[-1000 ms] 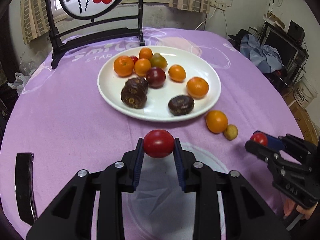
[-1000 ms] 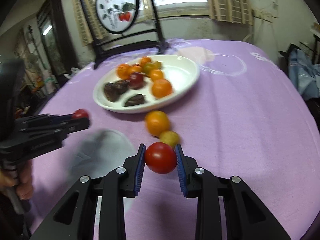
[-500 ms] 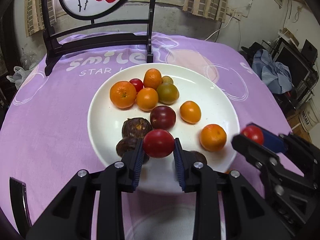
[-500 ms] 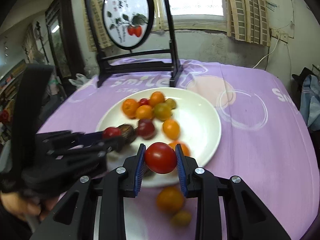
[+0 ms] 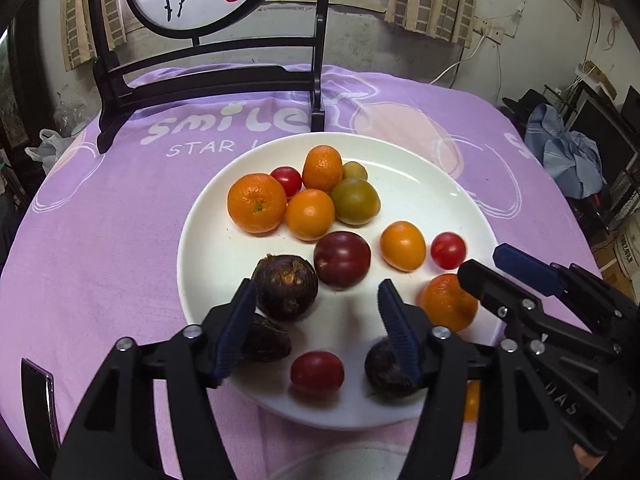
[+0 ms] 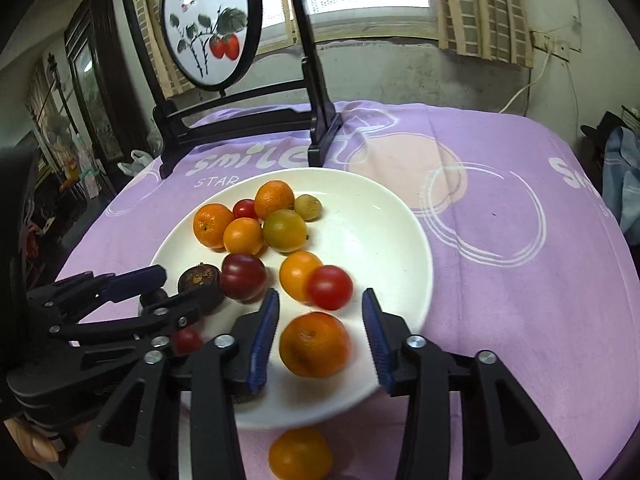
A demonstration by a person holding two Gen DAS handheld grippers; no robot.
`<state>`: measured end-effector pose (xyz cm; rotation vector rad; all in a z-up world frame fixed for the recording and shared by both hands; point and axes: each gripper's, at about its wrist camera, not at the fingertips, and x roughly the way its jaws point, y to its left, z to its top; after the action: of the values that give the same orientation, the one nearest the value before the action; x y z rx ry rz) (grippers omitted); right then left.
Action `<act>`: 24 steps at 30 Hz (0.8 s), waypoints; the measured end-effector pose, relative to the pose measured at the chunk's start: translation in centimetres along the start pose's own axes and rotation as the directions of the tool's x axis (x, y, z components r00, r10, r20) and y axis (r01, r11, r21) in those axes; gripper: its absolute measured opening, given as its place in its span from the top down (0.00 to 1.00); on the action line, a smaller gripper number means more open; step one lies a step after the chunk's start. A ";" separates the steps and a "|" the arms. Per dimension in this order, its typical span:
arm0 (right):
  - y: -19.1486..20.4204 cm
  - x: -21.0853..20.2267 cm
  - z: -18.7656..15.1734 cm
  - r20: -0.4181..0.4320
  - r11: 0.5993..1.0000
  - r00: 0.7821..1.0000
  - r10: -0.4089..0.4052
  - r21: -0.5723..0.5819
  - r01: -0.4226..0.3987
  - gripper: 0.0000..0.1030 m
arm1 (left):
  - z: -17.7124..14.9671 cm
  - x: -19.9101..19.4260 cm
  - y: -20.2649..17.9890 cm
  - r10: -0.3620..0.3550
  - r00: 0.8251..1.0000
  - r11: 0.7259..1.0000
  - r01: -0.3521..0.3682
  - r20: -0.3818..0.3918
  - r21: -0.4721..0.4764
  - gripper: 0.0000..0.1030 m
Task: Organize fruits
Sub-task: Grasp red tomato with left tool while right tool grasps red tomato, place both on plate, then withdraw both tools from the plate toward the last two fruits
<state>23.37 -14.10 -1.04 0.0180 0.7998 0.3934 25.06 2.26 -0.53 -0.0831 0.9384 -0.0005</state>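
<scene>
Left gripper (image 5: 316, 312) jaws opening, nothing pinched; red tomato (image 5: 317, 373) on white plate (image 5: 420, 184). Right gripper (image 6: 318, 320) jaws opening, second tomato (image 6: 329, 287) free, blurred.

I'm counting one white plate (image 5: 420, 184). I'm tallying six oranges: five on it (image 5: 257, 203) (image 5: 322, 168) (image 5: 310, 214) (image 5: 403, 245) (image 5: 448, 302), one lying off it on the desk (image 6: 300, 454). I'm logging three red cherry tomatoes (image 5: 286, 181) (image 5: 448, 250) (image 5: 317, 373), three dark brown chestnut-like bulbs (image 5: 285, 293) (image 5: 264, 344) (image 5: 390, 368), one dark red plum (image 5: 342, 259), one greenish fruit (image 5: 355, 201) and one small yellow-green fruit (image 5: 354, 171).
</scene>
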 end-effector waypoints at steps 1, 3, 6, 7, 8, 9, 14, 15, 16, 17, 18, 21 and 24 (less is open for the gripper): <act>-0.1 -0.2 -0.1 0.003 1.000 1.000 -0.004 -0.002 0.004 0.57 | -0.2 -0.3 0.1 0.006 1.000 1.000 -0.006 0.003 -0.004 0.30; -0.1 -1.0 -0.5 0.006 1.000 1.000 -0.010 -0.008 0.010 0.56 | -0.7 -1.2 0.0 0.007 1.000 1.000 -0.007 0.017 0.003 0.30; 0.0 -2.2 -1.4 0.010 1.000 1.000 -0.004 -0.013 0.004 0.50 | -1.5 -3.0 -0.3 0.041 0.998 0.999 -0.041 0.053 0.008 0.29; 0.1 -2.8 -1.8 0.015 1.000 1.000 -0.009 -0.023 0.010 0.48 | -1.8 -3.5 -0.4 0.050 0.997 0.999 -0.050 0.063 0.005 0.26; 0.2 -3.1 -2.2 0.017 0.999 1.000 -0.014 -0.030 0.015 0.47 | -2.2 -4.0 -0.4 0.049 0.996 0.999 -0.049 0.070 0.002 0.23; 0.4 -3.7 -2.8 0.018 0.999 0.999 -0.027 -0.045 0.028 0.47 | -2.6 -4.5 -0.5 0.044 0.996 0.999 -0.044 0.072 -0.002 0.21; 0.5 -5.5 -6.0 -0.011 0.996 0.999 -0.045 -0.079 0.044 0.46 | -5.5 -5.9 -0.7 0.031 0.998 0.999 -0.031 0.049 0.016 0.19; 0.4 -5.8 -6.8 -0.026 0.996 0.999 -0.039 -0.080 0.036 0.46 | -6.3 -6.2 -0.6 0.034 0.999 0.999 -0.034 0.037 0.014 0.18; 0.4 -6.0 -7.5 -0.039 0.996 0.999 -0.032 -0.082 0.029 0.46 | -7.0 -6.4 -0.6 0.034 0.999 0.999 -0.034 0.025 0.007 0.18; 0.3 -6.1 -8.2 -0.050 0.996 0.998 -0.027 -0.084 0.023 0.46 | -7.8 -6.7 -0.6 0.031 0.999 1.000 -0.031 0.014 -0.003 0.18; 0.3 -6.2 -9.0 -0.064 0.996 0.998 -0.029 -0.088 0.023 0.46 | -8.5 -6.8 -0.6 0.023 1.000 1.000 -0.023 0.008 -0.006 0.17; 0.3 -5.9 -10.5 -0.097 0.994 0.994 -0.052 -0.098 0.043 0.46 | -10.6 -7.3 -1.3 0.006 1.000 1.000 -0.006 -0.001 0.027 0.13; 0.6 -5.3 -11.6 -0.122 0.992 0.990 -0.072 -0.112 0.059 0.46 | -11.7 -7.1 -2.0 0.018 1.000 0.997 -0.019 0.009 0.071 0.13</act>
<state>11.70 -16.95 -5.39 -0.1349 0.9007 0.3775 11.50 -0.29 -1.59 -0.0086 0.9301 -0.0164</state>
